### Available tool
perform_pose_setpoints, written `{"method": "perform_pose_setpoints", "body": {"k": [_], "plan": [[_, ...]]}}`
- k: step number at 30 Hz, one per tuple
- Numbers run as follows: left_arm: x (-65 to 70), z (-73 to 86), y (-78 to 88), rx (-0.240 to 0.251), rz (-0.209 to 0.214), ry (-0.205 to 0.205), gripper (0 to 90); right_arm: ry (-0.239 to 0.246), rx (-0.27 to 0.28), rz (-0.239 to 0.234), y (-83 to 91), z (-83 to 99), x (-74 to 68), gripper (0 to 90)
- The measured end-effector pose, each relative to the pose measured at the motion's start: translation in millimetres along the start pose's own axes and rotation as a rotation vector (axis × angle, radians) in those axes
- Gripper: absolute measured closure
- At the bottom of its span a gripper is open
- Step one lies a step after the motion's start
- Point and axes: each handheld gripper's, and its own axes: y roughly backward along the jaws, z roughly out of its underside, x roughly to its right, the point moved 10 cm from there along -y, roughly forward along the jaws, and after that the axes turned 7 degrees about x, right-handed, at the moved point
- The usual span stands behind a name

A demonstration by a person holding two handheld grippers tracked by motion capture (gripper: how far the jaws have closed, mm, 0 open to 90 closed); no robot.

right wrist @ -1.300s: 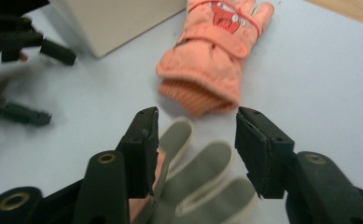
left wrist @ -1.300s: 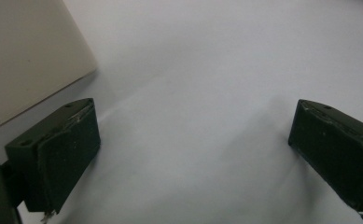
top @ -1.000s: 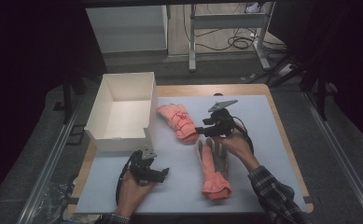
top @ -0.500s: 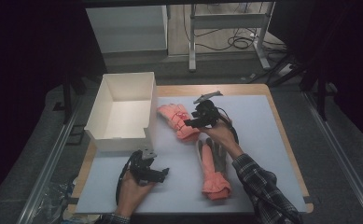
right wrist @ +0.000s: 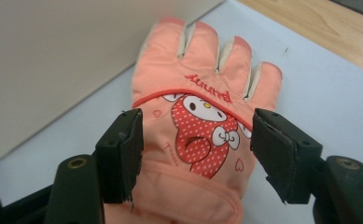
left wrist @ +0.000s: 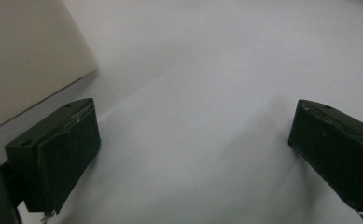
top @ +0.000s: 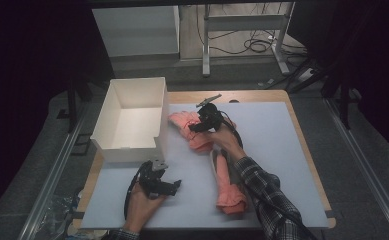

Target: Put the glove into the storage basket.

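A pale blue mat (top: 282, 150) is covering a wooden table (top: 302, 135), with a white box (top: 132, 120) sitting at its far left and a dark room lying beyond. The right gripper (right wrist: 195, 154) is hovering over the pink glove (right wrist: 202, 121) beside the box, jaws apart and having just been widening, seemingly not pressing it. Its own view is showing a cartoon print on the glove. A second pink glove (top: 227, 185) is lying nearer the person. The left gripper (top: 157, 182) is resting open on bare mat
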Motion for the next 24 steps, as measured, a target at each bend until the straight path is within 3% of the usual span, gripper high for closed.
{"method": "perform_pose_setpoints", "body": {"k": [5,6,9,13,18,24], "plan": [[0.0,0.0,0.0,0.0,0.0,0.0,1.9,0.032,-0.064,0.029,-14.1,9.0,4.4,34.2],[0.0,0.0,0.0,0.0,0.0,0.0,1.9,0.015,-0.08,0.013,-16.6,12.2,5.3,40.2],[0.0,0.0,-0.1,0.001,0.0,0.0,1.9,-0.015,-0.082,-0.012,-17.7,14.7,5.6,46.8],[0.0,0.0,-0.1,0.001,0.0,0.0,1.9,-0.043,-0.077,-0.033,-16.4,16.4,2.3,66.3],[0.1,0.0,-0.1,0.0,0.0,0.001,1.9,-0.047,-0.082,-0.027,-11.8,13.6,-1.4,79.3],[0.1,0.0,-0.1,0.0,0.0,0.0,1.9,-0.069,-0.051,-0.029,-5.0,7.5,-2.2,83.5]]}}
